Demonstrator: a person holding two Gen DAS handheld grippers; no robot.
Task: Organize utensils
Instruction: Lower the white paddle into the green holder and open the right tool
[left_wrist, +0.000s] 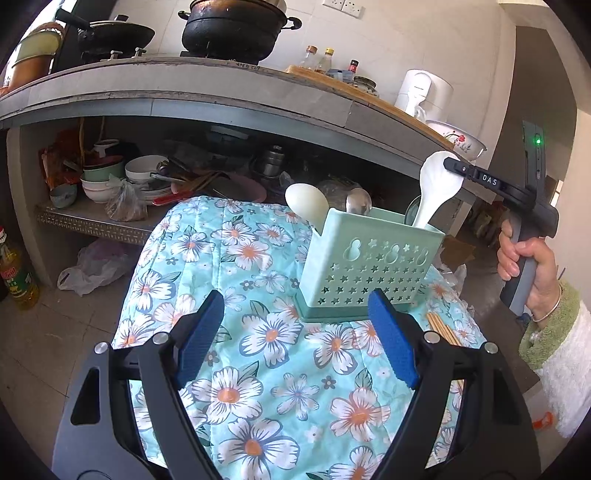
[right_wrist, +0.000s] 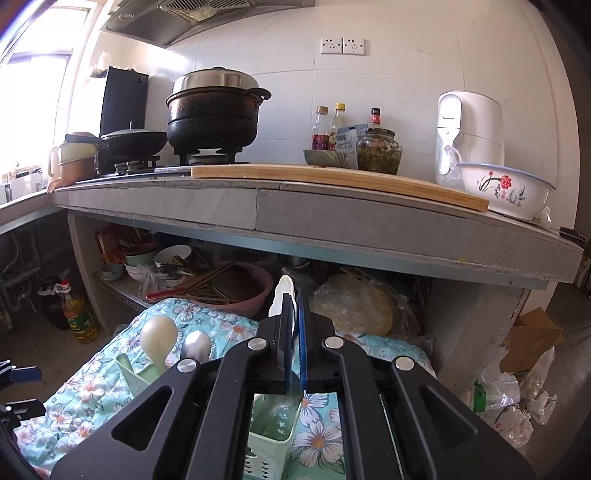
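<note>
A mint green utensil holder (left_wrist: 373, 266) with star cut-outs stands on a floral cloth (left_wrist: 258, 369). It holds a cream spoon (left_wrist: 306, 203), a metal spoon (left_wrist: 358, 202) and a white ladle (left_wrist: 437, 188) standing handle down. My right gripper (left_wrist: 458, 168) is shut on the white ladle's bowl, above the holder's right compartment. In the right wrist view the gripper (right_wrist: 294, 306) pinches the white ladle (right_wrist: 282, 295) over the holder (right_wrist: 269, 432). My left gripper (left_wrist: 295, 317) is open and empty, just in front of the holder. Wooden chopsticks (left_wrist: 441, 328) lie on the cloth to the holder's right.
A grey counter (right_wrist: 332, 210) overhangs behind, carrying pots (right_wrist: 214, 114), bottles, a cutting board (right_wrist: 332, 177) and a flowered bowl (right_wrist: 506, 192). A shelf below holds stacked bowls (left_wrist: 140, 177) and a pink basin (right_wrist: 240, 291). An oil bottle (left_wrist: 14, 273) stands on the floor at left.
</note>
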